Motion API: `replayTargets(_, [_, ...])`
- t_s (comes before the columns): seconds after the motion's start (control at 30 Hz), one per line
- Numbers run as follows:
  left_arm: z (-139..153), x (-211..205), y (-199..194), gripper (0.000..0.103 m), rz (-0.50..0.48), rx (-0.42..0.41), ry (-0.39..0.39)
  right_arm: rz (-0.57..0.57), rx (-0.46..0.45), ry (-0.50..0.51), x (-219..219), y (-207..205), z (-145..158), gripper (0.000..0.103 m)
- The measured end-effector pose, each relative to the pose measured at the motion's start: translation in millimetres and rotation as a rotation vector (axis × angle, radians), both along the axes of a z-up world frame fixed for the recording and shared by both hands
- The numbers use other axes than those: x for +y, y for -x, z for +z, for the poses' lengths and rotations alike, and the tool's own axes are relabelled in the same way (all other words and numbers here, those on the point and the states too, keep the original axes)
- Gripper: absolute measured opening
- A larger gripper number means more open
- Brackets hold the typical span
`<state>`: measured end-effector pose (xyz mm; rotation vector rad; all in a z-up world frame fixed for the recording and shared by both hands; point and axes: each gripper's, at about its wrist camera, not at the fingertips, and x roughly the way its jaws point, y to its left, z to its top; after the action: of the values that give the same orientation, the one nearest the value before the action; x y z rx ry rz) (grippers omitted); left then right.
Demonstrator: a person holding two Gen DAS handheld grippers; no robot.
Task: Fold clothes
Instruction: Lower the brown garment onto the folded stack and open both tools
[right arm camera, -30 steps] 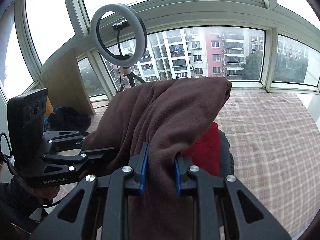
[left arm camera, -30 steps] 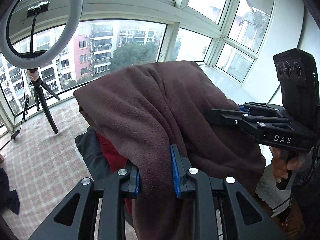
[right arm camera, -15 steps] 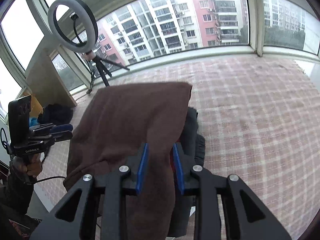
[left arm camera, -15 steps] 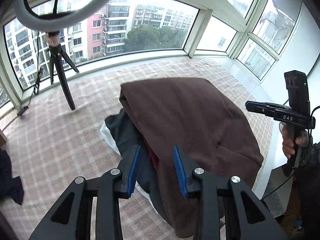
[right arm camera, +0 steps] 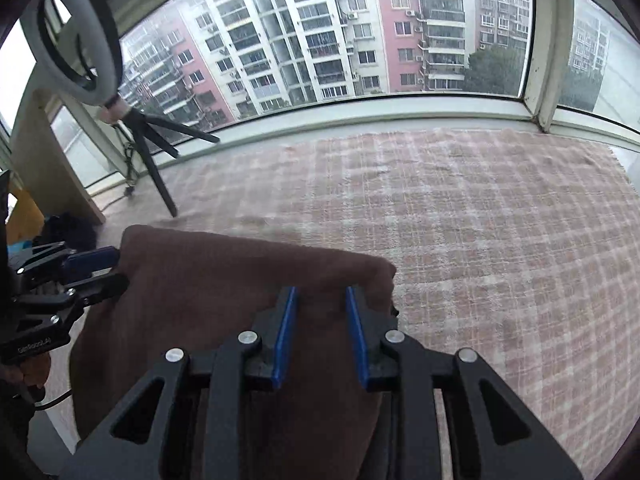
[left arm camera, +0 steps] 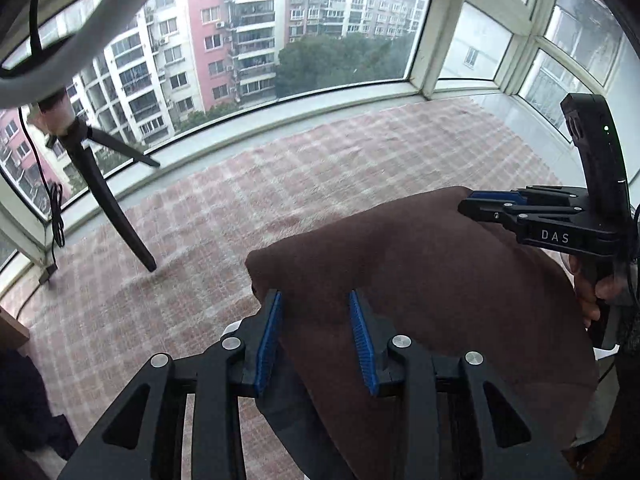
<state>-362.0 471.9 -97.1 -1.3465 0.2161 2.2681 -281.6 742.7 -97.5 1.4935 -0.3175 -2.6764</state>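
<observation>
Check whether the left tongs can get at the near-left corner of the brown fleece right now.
Probably yes: the left tongs stand open right over that corner of the brown fleece, nothing between them and it.

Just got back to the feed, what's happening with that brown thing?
A person with a hand-held gripper in each hand is folding a brown fleece garment on a checked blanket. The fleece now lies folded over. The left gripper has just been opening, its pads clear of the cloth. The right gripper also stands open over the fleece.
</observation>
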Motion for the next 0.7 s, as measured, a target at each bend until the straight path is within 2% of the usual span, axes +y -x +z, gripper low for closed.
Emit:
replayTargets(0.13, [1, -5, 2, 0.036, 0.010, -0.018, -0.023, -0.008, -0.015, -0.003, 5, 4, -1, 0.026])
replayTargets(0.23, [30, -11, -16, 0.031, -0.006, 0.024, -0.024, -0.035, 0.029, -0.051, 9, -19, 25, 0.026])
replayTargets(0.3, [55, -19, -37, 0.031, -0.023, 0.053, -0.043, -0.037, 0.076, -0.065, 5, -52, 50, 0.027])
replayTargets(0.33, [69, -23, -51, 0.031, -0.042, 0.069, -0.054, -0.032, 0.103, -0.068, 1, -69, 62, 0.034])
replayTargets(0.37, [75, -25, -66, 0.031, -0.066, 0.080, -0.066, -0.026, 0.130, -0.072, -2, -87, 74, 0.046])
replayTargets(0.43, [84, -30, -102, 0.032, -0.122, 0.092, -0.089, -0.036, 0.190, -0.072, -16, -135, 90, 0.055])
replayTargets(0.53, [82, -32, -150, 0.033, -0.182, 0.072, -0.120, -0.041, 0.222, -0.007, -38, -190, 90, 0.055])
replayTargets(0.6, [69, -30, -172, 0.033, -0.213, 0.033, -0.115, -0.040, 0.200, 0.010, -55, -204, 78, 0.055])
replayTargets(0.7, [40, -24, -181, 0.034, -0.229, -0.005, -0.046, -0.007, 0.084, 0.007, -69, -212, 41, 0.052])
